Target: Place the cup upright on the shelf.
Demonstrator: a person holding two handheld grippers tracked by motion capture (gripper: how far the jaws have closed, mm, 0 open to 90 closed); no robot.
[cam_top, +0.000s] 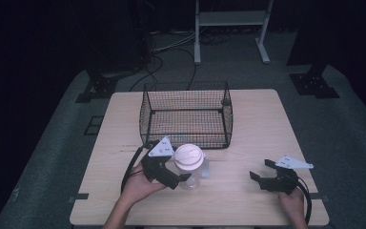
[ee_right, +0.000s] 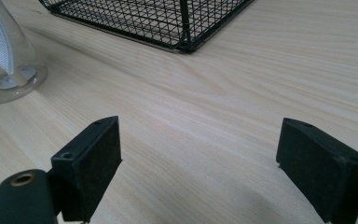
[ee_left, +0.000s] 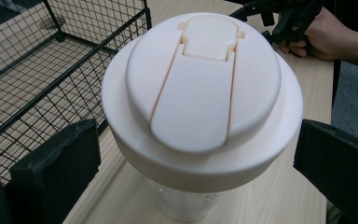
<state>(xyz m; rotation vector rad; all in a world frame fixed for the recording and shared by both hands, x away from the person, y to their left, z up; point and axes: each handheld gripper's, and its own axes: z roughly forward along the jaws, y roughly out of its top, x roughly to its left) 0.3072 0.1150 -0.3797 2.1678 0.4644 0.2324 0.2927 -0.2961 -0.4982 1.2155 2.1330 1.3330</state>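
Dark floor lies all around the pale wooden table [cam_top: 257, 138]. On that table stands a black wire mesh basket [cam_top: 186, 114] with nothing inside. Just in front of the basket stands a clear plastic bottle with a cream flip-top lid [cam_top: 189, 165], upright. The left gripper [cam_top: 181, 177] has its jaws wide apart, one on each side of the bottle, just under the lid, and I cannot tell if they touch. To the right of the bottle, well apart, the right gripper [cam_top: 261, 170] has its jaws wide apart, holding nothing.
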